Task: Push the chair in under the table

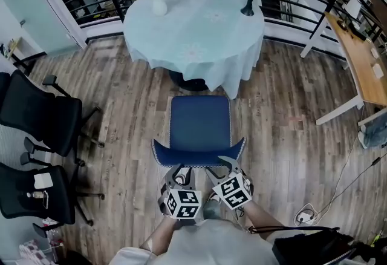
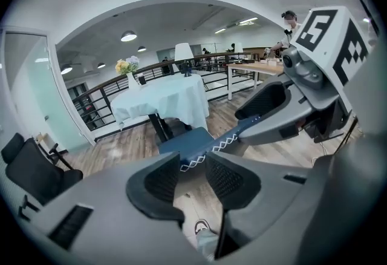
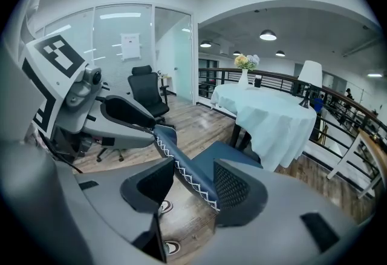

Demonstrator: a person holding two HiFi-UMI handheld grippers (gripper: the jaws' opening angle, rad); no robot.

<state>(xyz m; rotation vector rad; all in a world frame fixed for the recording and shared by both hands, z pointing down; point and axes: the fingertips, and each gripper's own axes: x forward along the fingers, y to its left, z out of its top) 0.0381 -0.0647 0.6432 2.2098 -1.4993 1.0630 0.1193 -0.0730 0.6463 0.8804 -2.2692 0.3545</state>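
Passing two black office chairs point(image 1: 37, 117) at far left, well apart from the rest. Grips the top of the blue chair point(image 1: 200, 121) at its backrest point(image 1: 198, 155) with the left gripper point(image 2: 193, 160), jaws apparently pinched on the white-stitched rim, though contact is hard to confirm. Clamps the same rim just to the right with the right gripper point(image 3: 195, 167), jaws closed on the padding. Points the seat at the round table point(image 1: 193, 46), its front edge near the tablecloth hem, not yet under. Ends at a wooden desk point(image 1: 363, 64), far right.
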